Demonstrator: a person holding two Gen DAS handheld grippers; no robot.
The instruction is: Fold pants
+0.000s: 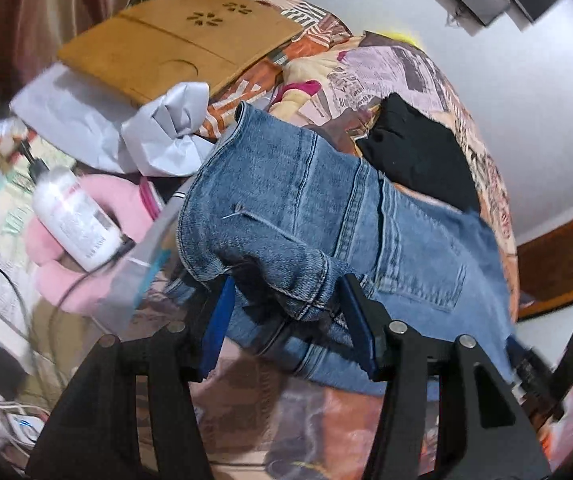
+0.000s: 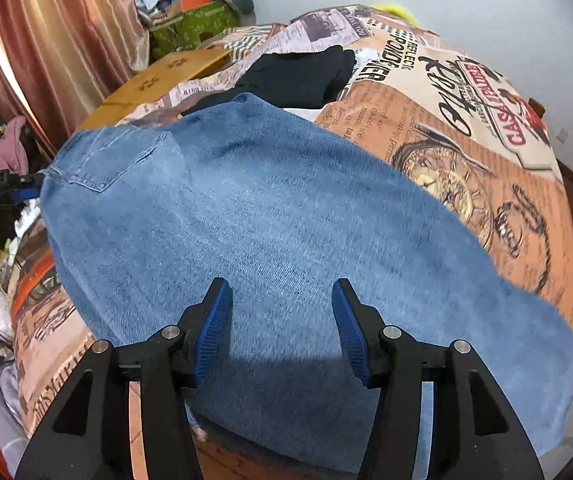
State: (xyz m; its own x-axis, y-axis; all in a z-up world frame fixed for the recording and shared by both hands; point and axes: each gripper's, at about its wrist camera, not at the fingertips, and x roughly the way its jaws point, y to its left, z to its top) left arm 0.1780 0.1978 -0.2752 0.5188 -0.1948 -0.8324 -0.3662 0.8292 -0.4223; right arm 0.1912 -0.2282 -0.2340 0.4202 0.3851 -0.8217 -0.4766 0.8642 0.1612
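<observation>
A lived-in home bedroom: a bed spread with a newspaper-print quilt in orange and cream (image 2: 466,128), shiny pinkish-brown curtains (image 2: 58,40) at the far left, a white pump bottle of lotion (image 1: 74,224) and a wooden lap tray (image 1: 174,44) lying among scattered clothes.

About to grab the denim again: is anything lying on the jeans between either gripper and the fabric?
Nothing visible. The right gripper is over bare jeans, and the left gripper straddles a bunched fold. The black garment lies beyond them.
</observation>
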